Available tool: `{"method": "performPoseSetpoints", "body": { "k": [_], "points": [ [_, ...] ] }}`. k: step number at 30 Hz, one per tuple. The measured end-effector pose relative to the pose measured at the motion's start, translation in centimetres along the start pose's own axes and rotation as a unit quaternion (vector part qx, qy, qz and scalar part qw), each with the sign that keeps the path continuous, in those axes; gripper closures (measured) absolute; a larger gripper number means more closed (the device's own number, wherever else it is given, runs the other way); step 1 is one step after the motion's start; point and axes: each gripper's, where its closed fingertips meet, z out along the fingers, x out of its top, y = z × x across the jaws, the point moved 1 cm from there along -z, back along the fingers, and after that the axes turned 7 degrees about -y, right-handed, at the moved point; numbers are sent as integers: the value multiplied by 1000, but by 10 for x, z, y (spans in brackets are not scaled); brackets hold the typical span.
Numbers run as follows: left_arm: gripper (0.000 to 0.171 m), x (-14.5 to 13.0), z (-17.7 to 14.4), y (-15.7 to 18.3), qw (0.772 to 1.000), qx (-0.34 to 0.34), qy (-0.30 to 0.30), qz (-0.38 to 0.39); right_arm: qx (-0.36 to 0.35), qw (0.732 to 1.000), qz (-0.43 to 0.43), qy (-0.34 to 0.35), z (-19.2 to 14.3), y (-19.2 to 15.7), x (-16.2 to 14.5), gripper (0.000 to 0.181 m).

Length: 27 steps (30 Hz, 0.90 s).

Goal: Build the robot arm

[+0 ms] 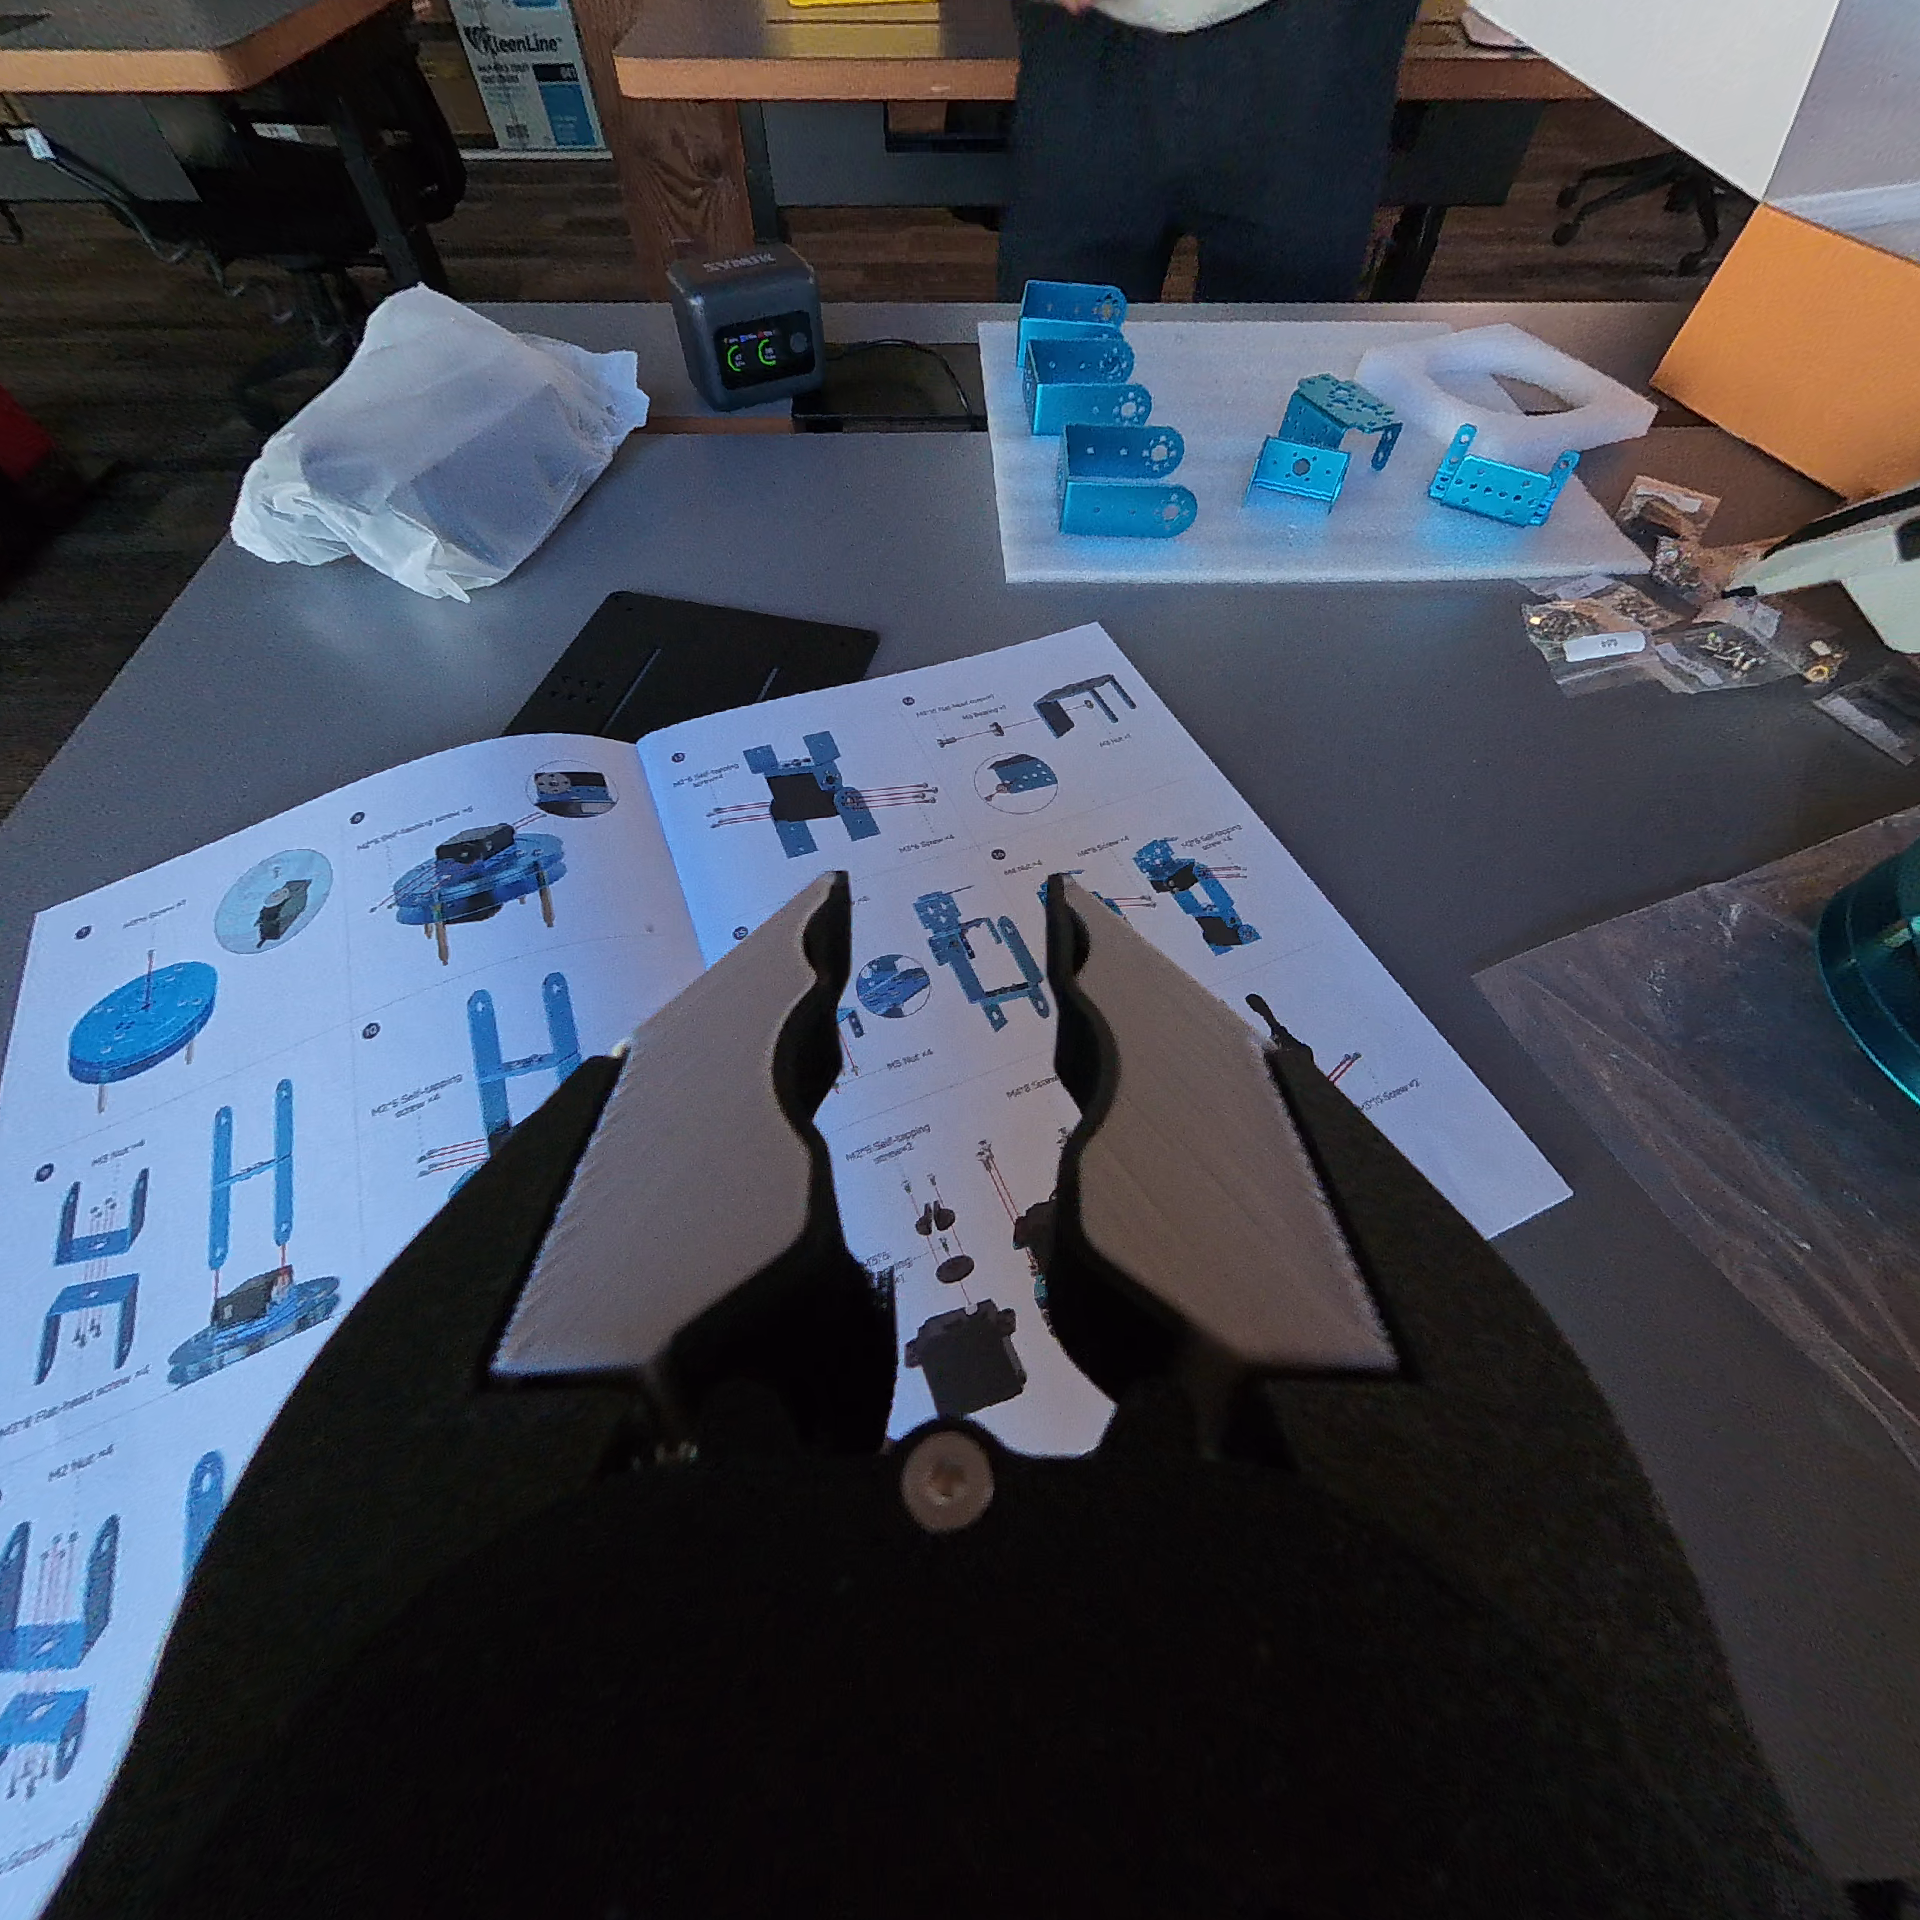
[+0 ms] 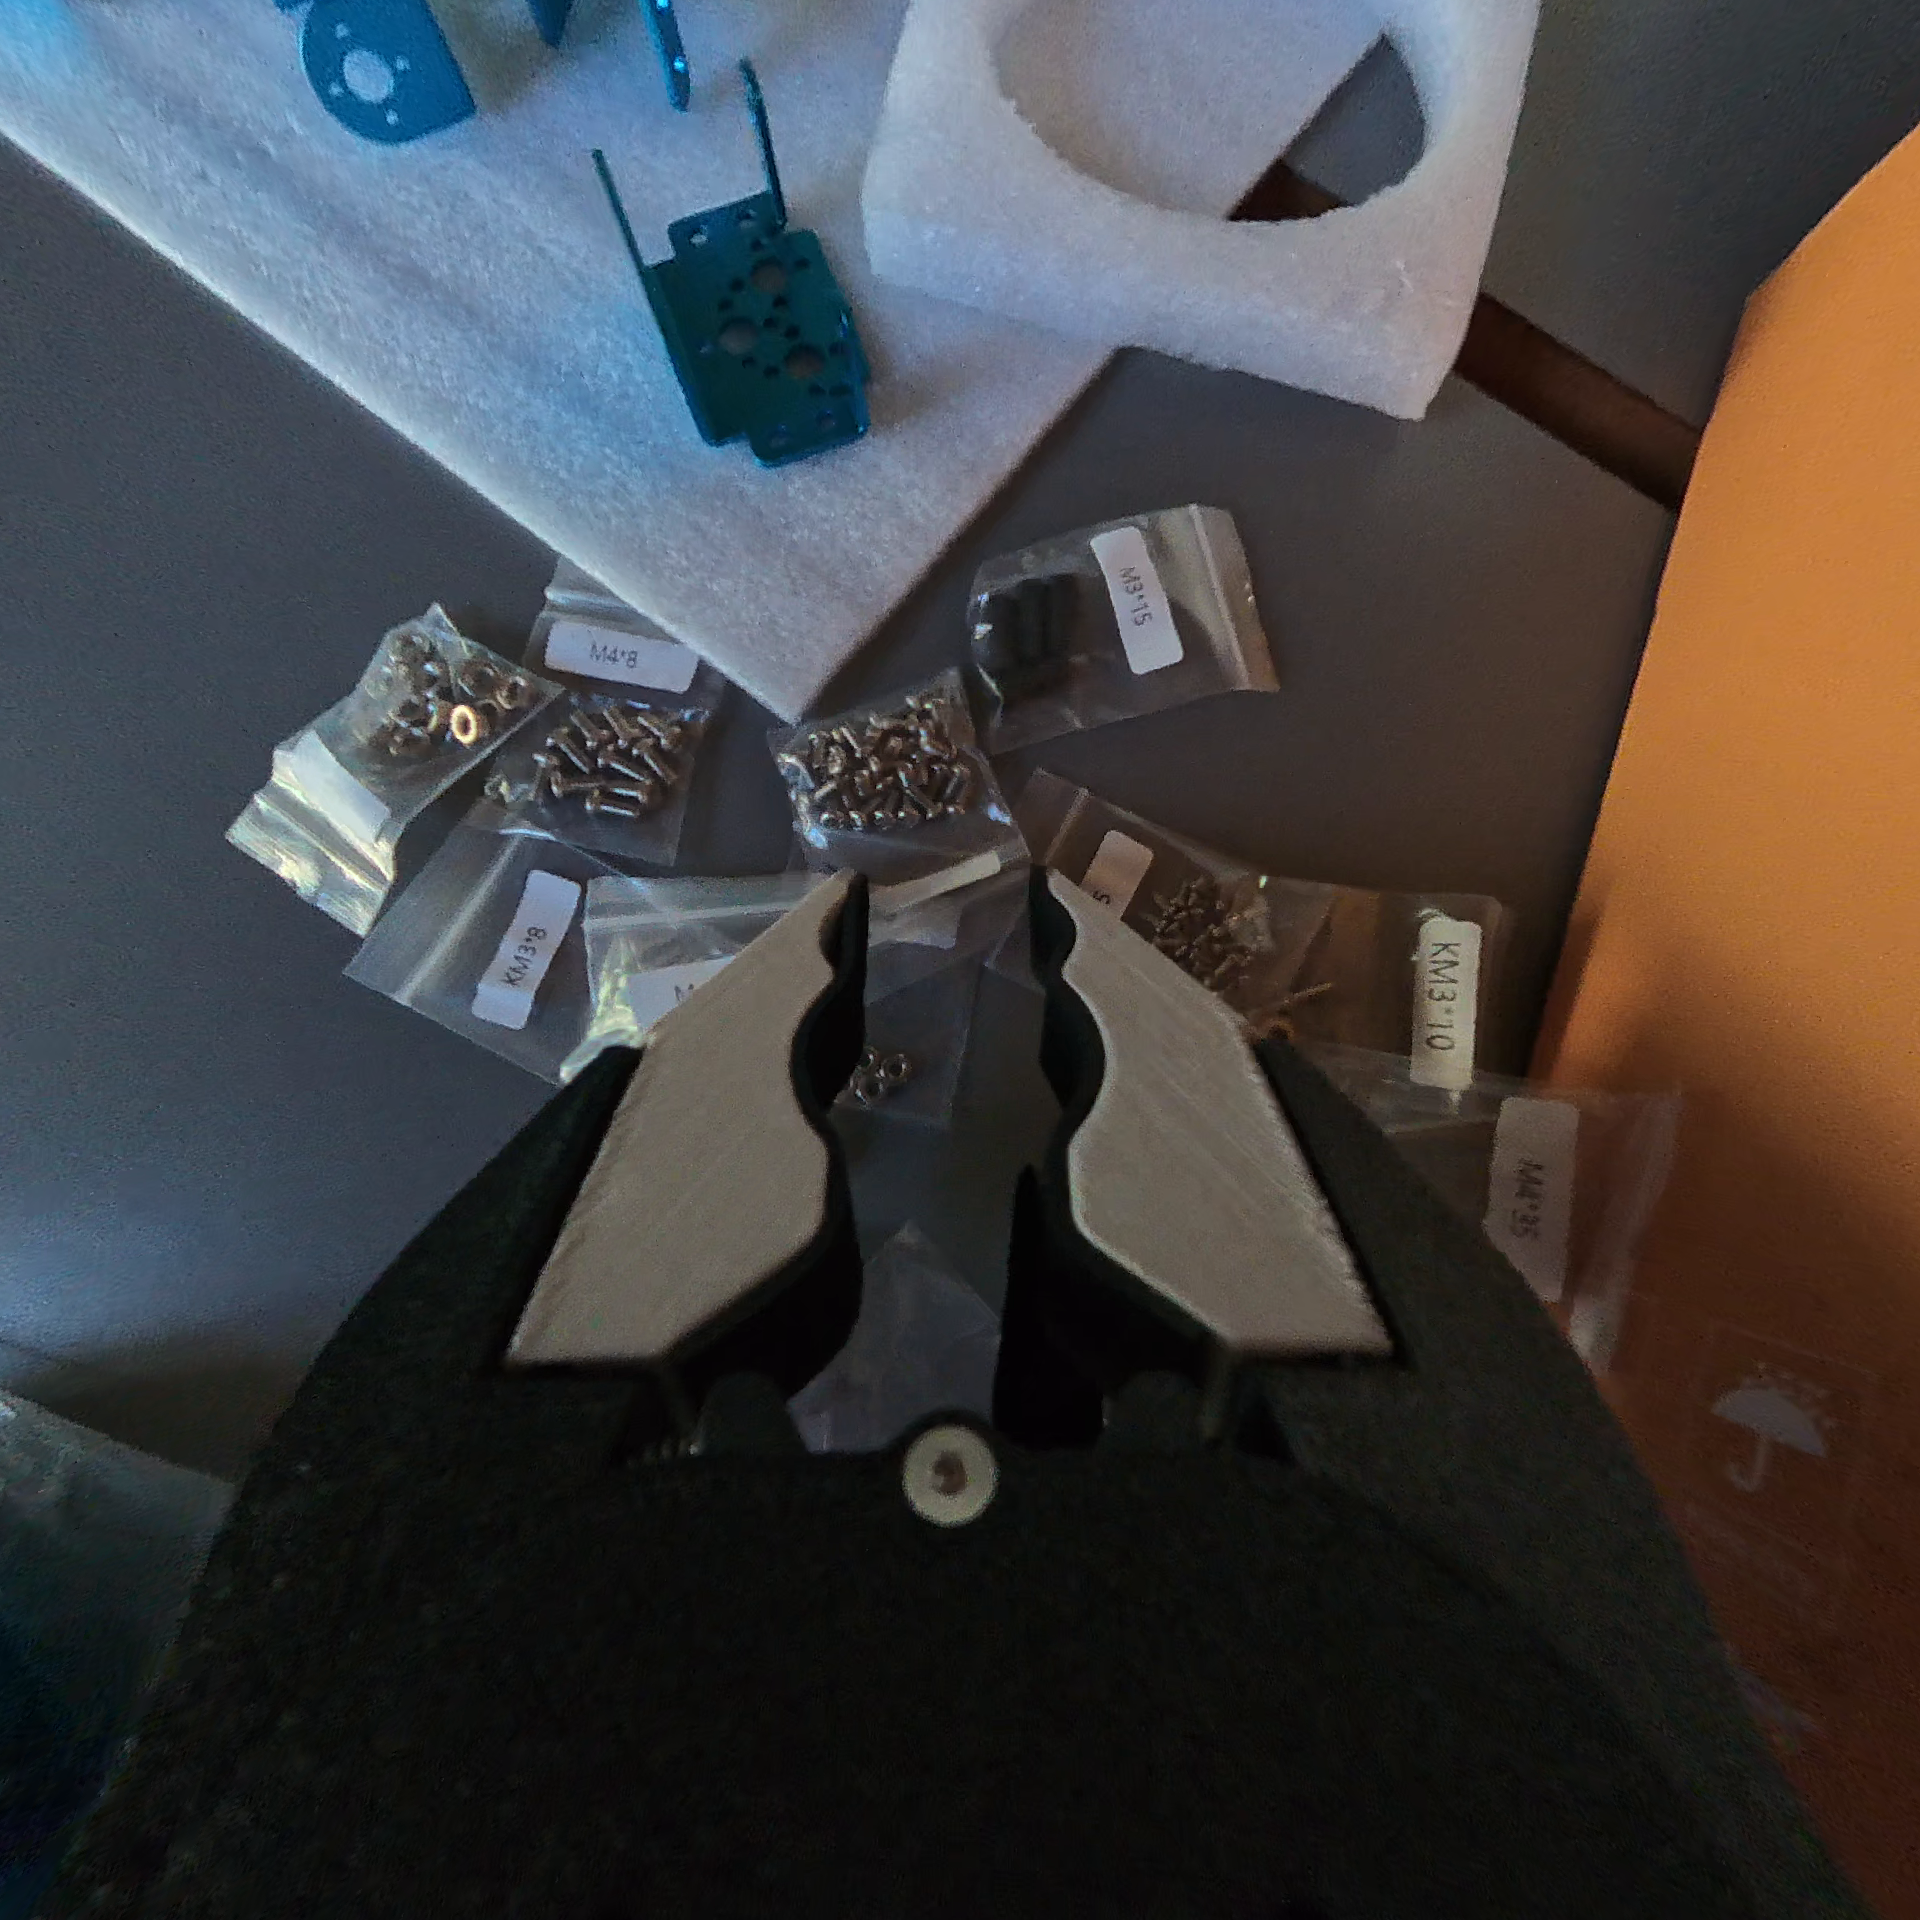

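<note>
Grey-fingered left hand-held gripper [image 1: 948, 883] hovers open over manual [image 1: 790, 935]; right hand-held gripper [image 2: 948, 883] open above screw bags [image 2: 883, 774], empty.

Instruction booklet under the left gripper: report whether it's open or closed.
Open: the instruction booklet lies spread flat on the grey table, two pages showing.
</note>
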Motion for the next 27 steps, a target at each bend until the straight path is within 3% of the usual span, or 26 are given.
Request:
{"method": "performPoseSetpoints", "body": {
  "k": [1, 3, 7, 11, 15, 18, 21, 25, 27],
  "points": [
    [135, 0, 1, 2, 1000, -1, -1, 1, -10, 1000, -13, -2, -1, 0, 0, 156],
    [135, 1, 4, 8, 1000, -7, -4, 7, -35, 999, -31, 2, -7, 4, 1, 181],
    [135, 11, 18, 45, 997, -44, -3, 62, 7, 999, -33, -20, -25, -6, -2, 181],
    [135, 32, 38, 106, 976, -76, 3, 205, 39, 998, -51, -5, -57, -18, 12, 181],
    [135, 54, 56, 191, 941, -210, 5, 265, 121, 982, -121, 79, -102, -58, 50, 181],
    [135, 71, 71, 231, 920, -308, -8, 241, 228, 945, -188, 141, -138, -106, 60, 181],
    [122, 83, 79, 255, 897, -396, -18, 197, 300, 912, -221, 169, -165, -141, 57, 181],
    [123, 85, 71, 275, 866, -471, -5, 169, 320, 890, -276, 170, -174, -165, 45, 181],
    [141, 84, 73, 277, 866, -476, -6, 154, 325, 883, -288, 175, -176, -169, 42, 181]
  ]
}}
